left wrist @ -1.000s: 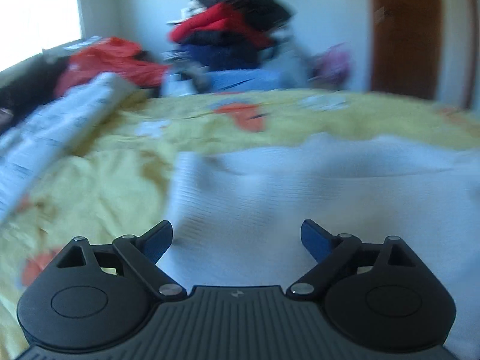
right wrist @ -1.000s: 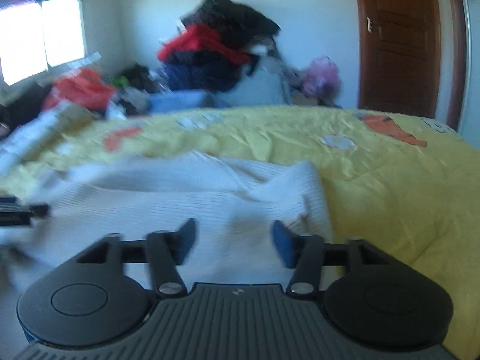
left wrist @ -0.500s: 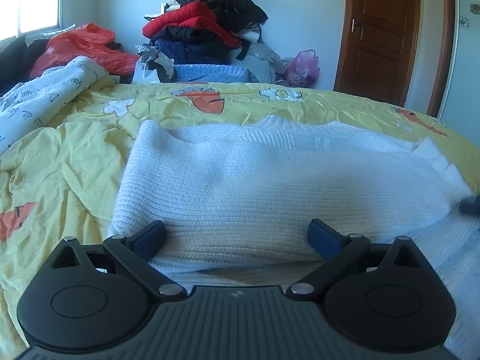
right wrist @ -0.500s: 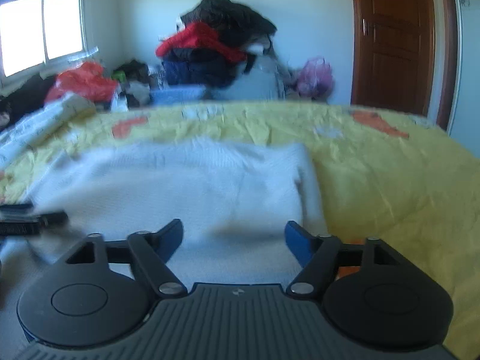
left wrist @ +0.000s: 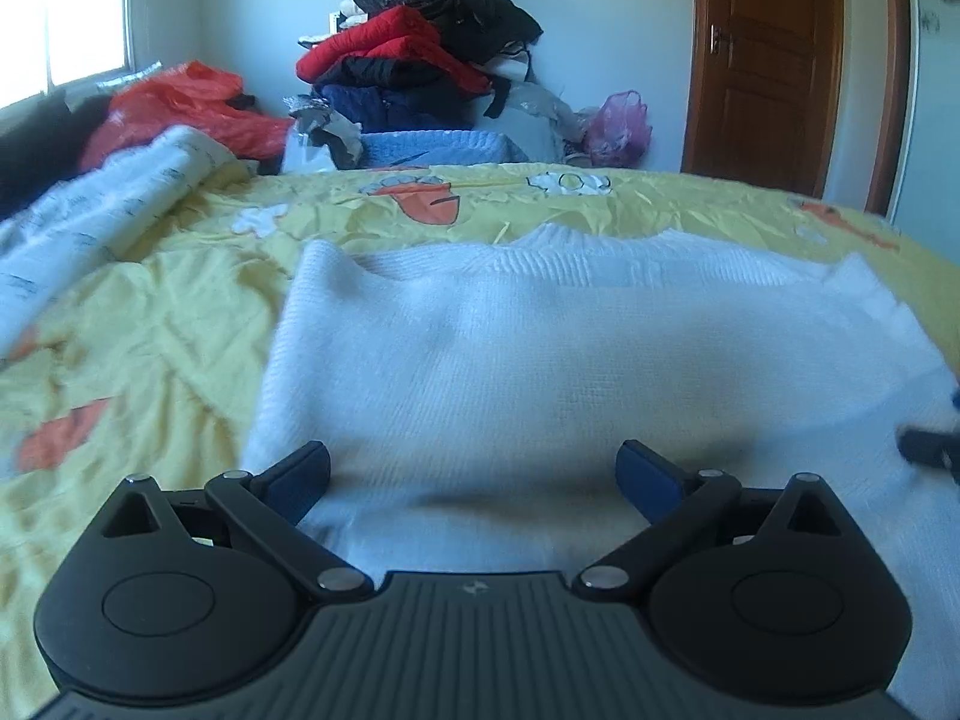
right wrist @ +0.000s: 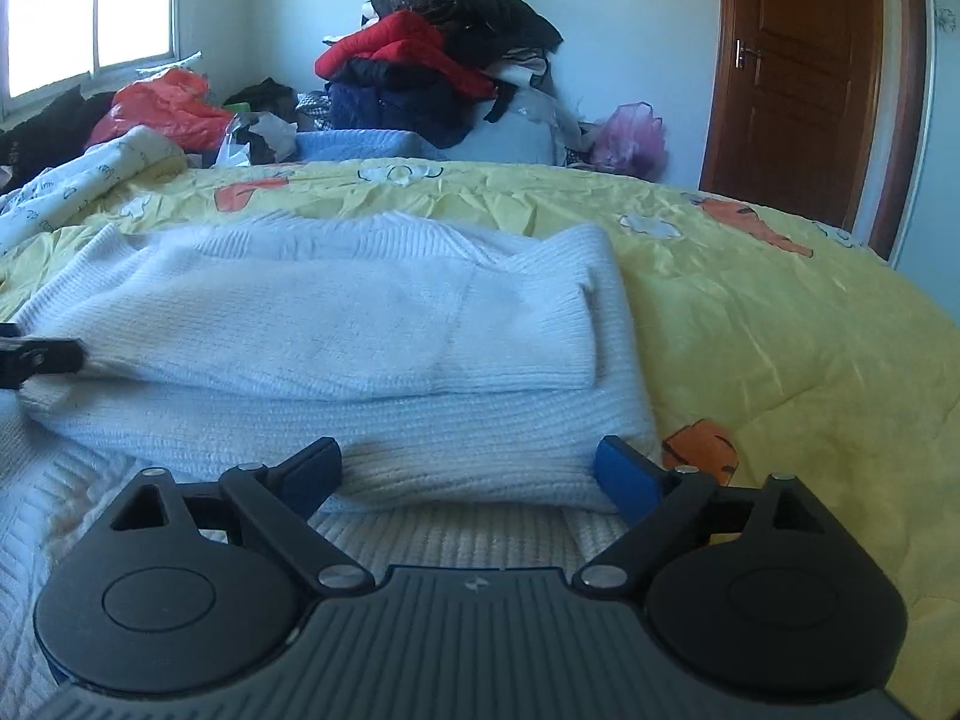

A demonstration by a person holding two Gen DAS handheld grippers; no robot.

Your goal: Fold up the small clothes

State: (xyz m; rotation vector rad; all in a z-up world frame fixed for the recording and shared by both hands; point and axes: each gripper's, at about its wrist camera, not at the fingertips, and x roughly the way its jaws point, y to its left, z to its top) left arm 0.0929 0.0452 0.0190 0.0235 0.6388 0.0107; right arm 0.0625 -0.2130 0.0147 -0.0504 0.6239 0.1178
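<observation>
A bedroom in a home.
A bed [right wrist: 780,330] with a yellow printed cover, clothes piled [right wrist: 432,54] against the wall, a wooden door [right wrist: 798,78], a window [right wrist: 90,12].

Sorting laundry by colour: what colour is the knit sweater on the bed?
White sweater; clearest in the right wrist view.

White sweater [left wrist: 570,354] on yellow bedspread [left wrist: 156,324]

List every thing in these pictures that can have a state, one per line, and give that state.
white sweater: partly folded, sleeve laid across the body, flat on the bed
left claw: open, holding nothing, over the sweater
right claw: opening, holding nothing, at the sweater's folded edge
yellow bedcover: spread out, creased
door: shut
clothes pile: heaped, unfolded
</observation>
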